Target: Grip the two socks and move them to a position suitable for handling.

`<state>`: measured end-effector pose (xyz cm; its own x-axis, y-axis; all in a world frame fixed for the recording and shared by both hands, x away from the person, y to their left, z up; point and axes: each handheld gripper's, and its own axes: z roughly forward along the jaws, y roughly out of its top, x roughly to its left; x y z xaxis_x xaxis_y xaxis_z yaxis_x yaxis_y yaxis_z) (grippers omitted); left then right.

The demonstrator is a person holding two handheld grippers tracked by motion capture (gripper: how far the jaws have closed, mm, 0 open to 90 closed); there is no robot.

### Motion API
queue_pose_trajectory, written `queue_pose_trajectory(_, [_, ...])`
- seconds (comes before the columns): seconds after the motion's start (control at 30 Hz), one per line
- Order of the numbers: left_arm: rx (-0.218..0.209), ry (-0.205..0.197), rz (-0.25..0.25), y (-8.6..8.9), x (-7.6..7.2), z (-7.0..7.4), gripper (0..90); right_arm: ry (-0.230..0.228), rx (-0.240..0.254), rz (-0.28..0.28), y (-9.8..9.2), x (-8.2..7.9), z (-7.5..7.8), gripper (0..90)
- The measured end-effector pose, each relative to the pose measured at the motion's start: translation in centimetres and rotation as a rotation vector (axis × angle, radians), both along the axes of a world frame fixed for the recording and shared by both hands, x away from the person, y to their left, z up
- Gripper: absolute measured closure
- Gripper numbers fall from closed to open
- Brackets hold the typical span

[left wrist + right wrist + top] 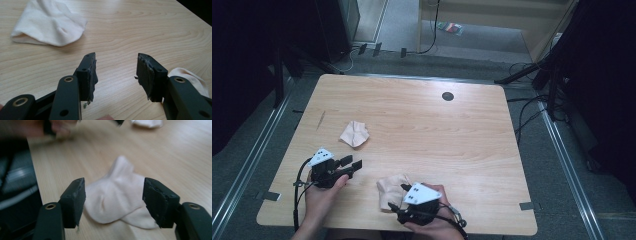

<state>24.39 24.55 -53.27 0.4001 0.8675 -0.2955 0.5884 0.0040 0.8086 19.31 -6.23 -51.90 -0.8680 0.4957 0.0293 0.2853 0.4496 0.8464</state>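
Observation:
Two crumpled pale socks lie on the wooden table (pixel 437 135). One sock (pixel 354 134) (pixel 47 23) rests at the middle left, ahead of my left gripper (pixel 353 162) (pixel 116 75), which is open with bare wood between its jaws. The other sock (pixel 391 189) (pixel 117 195) lies near the front edge. My right gripper (pixel 398 197) (pixel 113 200) is open just over it, the jaws standing either side without pressing on it. This near sock also peeks out behind the right jaw in the left gripper view (pixel 192 80).
A small black round grommet (pixel 447 96) sits in the table's far middle. The table's left edge runs close to the person's left hand (pixel 319 197). Cables and dark stands line the floor to the right (pixel 532 115).

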Motion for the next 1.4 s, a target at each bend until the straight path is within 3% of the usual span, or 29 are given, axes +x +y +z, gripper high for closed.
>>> queue_pose_trajectory(0.03, [0.0,0.0,0.0,0.0,0.0,0.0,50.9,0.0,0.0,0.0,0.0,0.0,0.0,38.7])
queue_pose_trajectory(0.1, [0.005,0.0,-0.001,-0.2,0.0,-0.1,50.9,0.044,0.091,-0.024,-1.0,0.7,0.4,47.4])
queue_pose_trajectory(0.13, [0.01,0.001,-0.009,-0.3,0.0,-0.1,50.9,0.059,0.112,-0.057,-1.1,0.9,0.3,51.9])
queue_pose_trajectory(0.17, [0.012,-0.002,-0.01,-0.6,-0.1,-0.2,50.9,0.071,0.115,-0.095,-1.1,1.1,0.1,55.9])
queue_pose_trajectory(0.2, [0.023,-0.006,-0.021,-0.8,-0.1,-0.2,50.9,0.096,0.099,-0.173,-0.6,1.6,-0.9,59.9])
queue_pose_trajectory(0.27, [0.029,-0.01,-0.029,-1.3,-0.2,-0.2,50.9,0.14,0.083,-0.209,0.1,2.0,-1.8,61.7])
queue_pose_trajectory(0.37, [0.043,-0.015,-0.04,-1.6,-0.3,-0.3,50.9,0.149,0.047,-0.24,1.0,2.4,-2.9,61.0])
queue_pose_trajectory(0.47, [0.047,-0.012,-0.048,-1.8,-0.3,-0.3,50.9,0.137,0.012,-0.237,1.4,2.2,-3.0,60.3])
queue_pose_trajectory(0.53, [0.048,-0.01,-0.048,-1.7,-0.3,-0.4,51.0,0.115,-0.025,-0.225,1.9,1.8,-3.2,61.6])
queue_pose_trajectory(0.57, [0.048,-0.009,-0.047,-1.7,-0.3,-0.4,51.0,0.083,-0.068,-0.216,2.3,1.5,-3.5,64.1])
queue_pose_trajectory(0.6, [0.046,-0.009,-0.047,-1.7,-0.3,-0.4,51.0,0.083,-0.068,-0.216,2.3,1.5,-3.5,64.1])
queue_pose_trajectory(0.67, [0.044,-0.011,-0.043,-1.7,-0.3,-0.4,51.1,0.059,-0.093,-0.217,2.6,1.2,-3.5,68.8])
queue_pose_trajectory(0.77, [0.044,-0.009,-0.04,-1.6,-0.4,-0.3,51.2,0.025,-0.114,-0.196,2.9,0.7,-3.5,83.0])
queue_pose_trajectory(0.83, [0.042,-0.009,-0.045,-1.7,-0.4,-0.3,51.2,0.019,-0.116,-0.194,3.0,0.5,-3.4,84.2])
queue_pose_trajectory(0.93, [0.039,-0.014,-0.055,-1.8,-0.4,-0.3,50.9,0.019,-0.095,-0.192,2.9,0.4,-3.0,84.7])
queue_pose_trajectory(0.97, [0.029,-0.017,-0.075,-1.9,-0.5,-0.3,50.1,0.021,-0.045,-0.203,2.5,0.4,-2.0,84.9])
queue_pose_trajectory(1.07, [0.017,-0.016,-0.112,-2.1,-0.5,-0.4,47.9,0.012,-0.013,-0.217,2.2,0.5,-0.9,85.0])
queue_pose_trajectory(1.1, [-0.003,-0.013,-0.139,-2.4,-0.5,-0.4,47.4,0.002,0.014,-0.226,1.8,0.7,0.4,85.0])
queue_pose_trajectory(1.13, [-0.003,-0.013,-0.139,-2.4,-0.5,-0.4,46.8,0.002,0.014,-0.226,1.8,0.7,0.4,85.0])
queue_pose_trajectory(1.23, [-0.06,-0.027,-0.222,-3.1,-0.9,-0.3,43.3,-0.012,0.044,-0.266,0.9,1.2,2.3,85.0])
queue_pose_trajectory(1.27, [-0.06,-0.027,-0.222,-3.1,-0.9,-0.3,42.1,-0.017,0.05,-0.274,0.7,1.4,2.6,85.0])
queue_pose_trajectory(1.3, [-0.079,-0.037,-0.273,-3.6,-1.2,-0.3,40.1,-0.019,0.059,-0.292,0.3,1.5,2.9,85.0])
queue_pose_trajectory(1.33, [-0.079,-0.037,-0.273,-3.6,-1.2,-0.3,38.0,-0.019,0.059,-0.292,0.3,1.5,2.9,85.0])
queue_pose_trajectory(1.37, [-0.085,-0.031,-0.329,-4.4,-1.4,-0.4,36.3,-0.021,0.07,-0.313,-0.3,1.8,3.4,85.0])
queue_pose_trajectory(1.4, [-0.085,-0.031,-0.329,-4.4,-1.4,-0.4,34.3,-0.021,0.07,-0.313,-0.3,1.8,3.4,85.0])
